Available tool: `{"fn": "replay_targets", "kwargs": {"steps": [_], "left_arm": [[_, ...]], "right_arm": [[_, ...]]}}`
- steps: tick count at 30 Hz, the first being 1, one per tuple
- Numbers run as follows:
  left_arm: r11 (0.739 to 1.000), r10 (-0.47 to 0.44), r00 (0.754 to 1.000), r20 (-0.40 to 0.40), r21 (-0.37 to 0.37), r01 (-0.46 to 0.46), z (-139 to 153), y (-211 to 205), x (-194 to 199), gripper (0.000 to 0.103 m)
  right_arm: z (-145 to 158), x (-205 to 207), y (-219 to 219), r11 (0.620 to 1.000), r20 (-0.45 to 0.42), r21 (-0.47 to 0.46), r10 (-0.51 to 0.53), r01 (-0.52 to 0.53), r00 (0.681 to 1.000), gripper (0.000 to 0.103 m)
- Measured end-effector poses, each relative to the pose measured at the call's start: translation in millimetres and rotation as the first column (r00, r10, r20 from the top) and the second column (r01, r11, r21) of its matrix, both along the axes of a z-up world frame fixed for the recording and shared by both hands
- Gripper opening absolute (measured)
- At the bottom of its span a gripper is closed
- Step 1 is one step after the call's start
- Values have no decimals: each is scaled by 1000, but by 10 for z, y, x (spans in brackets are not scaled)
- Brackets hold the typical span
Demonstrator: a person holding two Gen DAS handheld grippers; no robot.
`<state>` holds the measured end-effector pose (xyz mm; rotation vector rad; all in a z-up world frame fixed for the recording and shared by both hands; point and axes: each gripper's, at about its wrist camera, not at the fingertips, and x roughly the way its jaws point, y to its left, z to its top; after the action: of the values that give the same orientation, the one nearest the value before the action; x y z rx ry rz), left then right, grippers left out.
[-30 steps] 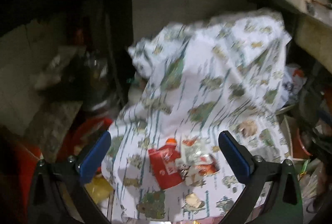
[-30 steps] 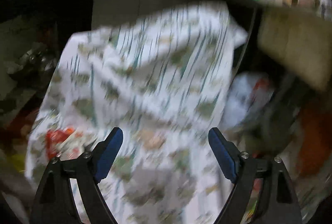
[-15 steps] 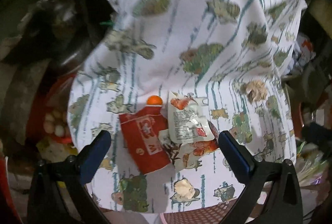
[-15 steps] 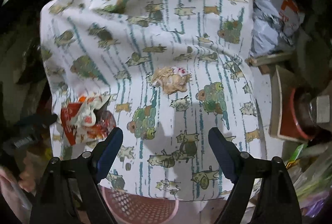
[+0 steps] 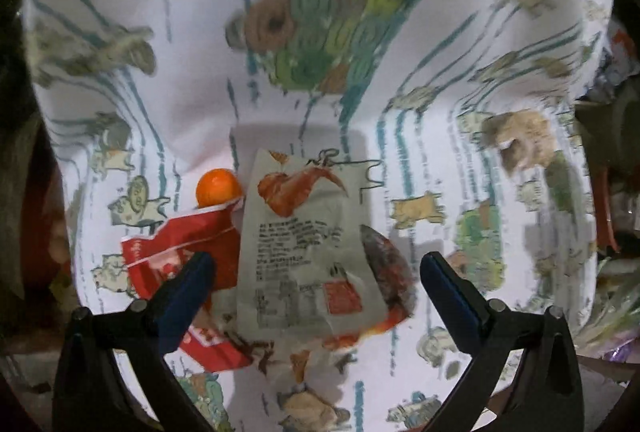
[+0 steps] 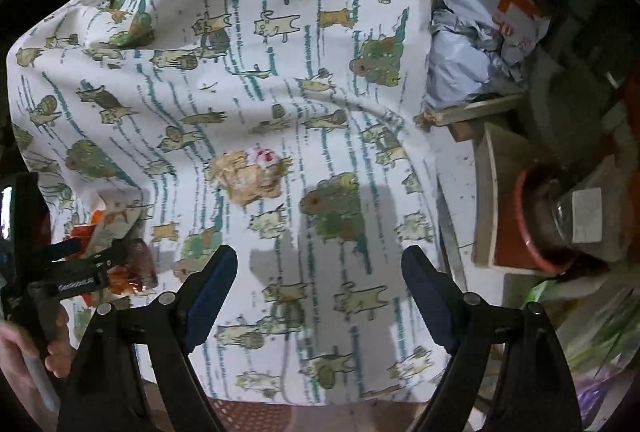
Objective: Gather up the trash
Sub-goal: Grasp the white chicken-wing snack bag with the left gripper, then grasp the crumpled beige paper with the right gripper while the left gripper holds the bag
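Observation:
A heap of snack wrappers lies on a white cartoon-print cloth. It holds a white printed wrapper, a red wrapper, a dark glossy wrapper and an orange ball. My left gripper hangs open just above the heap, its pads on either side of the white wrapper and not pressing it. In the right wrist view a crumpled brownish tissue wad lies mid-cloth. My right gripper stands open short of it, with nothing between its pads. One of the left gripper's fingers shows over the wrapper heap.
The cloth drapes over a pink mesh basket. Right of it sit a grey plastic bag, wooden boards and a red bowl holding a jar. A hand shows at lower left. Dark clutter rings the cloth.
Both grippers have dropped toward the cloth and tilted downward. The wrapper heap has come between the left gripper's open pads. The tissue wad now lies nearer the right gripper.

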<state>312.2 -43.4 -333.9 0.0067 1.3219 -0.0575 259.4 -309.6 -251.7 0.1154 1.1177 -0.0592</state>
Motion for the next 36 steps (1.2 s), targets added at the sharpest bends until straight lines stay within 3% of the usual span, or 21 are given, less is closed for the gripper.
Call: {"fn": "replay_targets", "kwargs": {"steps": [2,3,4,8,12,16,20,25,27,32,36], "left_arm": [[1000,9,1000,-18,18,-9,-76,25,23,83],[1000,20,999,-28,7,-19,-105,56,29,67],[999,25,999,-39,-19,-26,-120,78,34,65],[994,29,999,-26,-104,-31,-10,148,4,62],[992,13,997,70,-124,-4,316,199,-133,62],[981,38,987,153,-196,-8,676,344,-323,62],[985,83,970,231,-168,-44,989,618,-575,62],[982,110,967,230,-175,-70,1026,722,-678,62],[982,119,963,242,-169,-79,1010,730,-715,62],[976,164,955,246,-184,-121,1025,819,-804,62],[973,197,942,272,-169,-155,1106,929,-876,62]], "right_arm": [[-14,22,-52,1000,-8,6,-4,4,1000,86],[-18,32,-63,1000,-12,10,-4,4,1000,86],[-24,43,-79,1000,-16,15,-3,3,1000,86],[-31,63,-67,1000,-18,12,-5,5,1000,86],[-22,50,7,1000,-14,10,-5,5,1000,86],[-15,33,135,1000,-11,27,15,-15,1000,86],[-40,-21,397,997,-16,34,65,-64,998,86],[-196,-166,972,982,-46,42,187,-185,981,86],[-333,-225,1224,968,-82,94,240,-232,967,86],[-619,-357,1720,935,-156,208,321,-286,934,61],[-735,-408,2033,905,-171,295,367,-307,914,51]]}}
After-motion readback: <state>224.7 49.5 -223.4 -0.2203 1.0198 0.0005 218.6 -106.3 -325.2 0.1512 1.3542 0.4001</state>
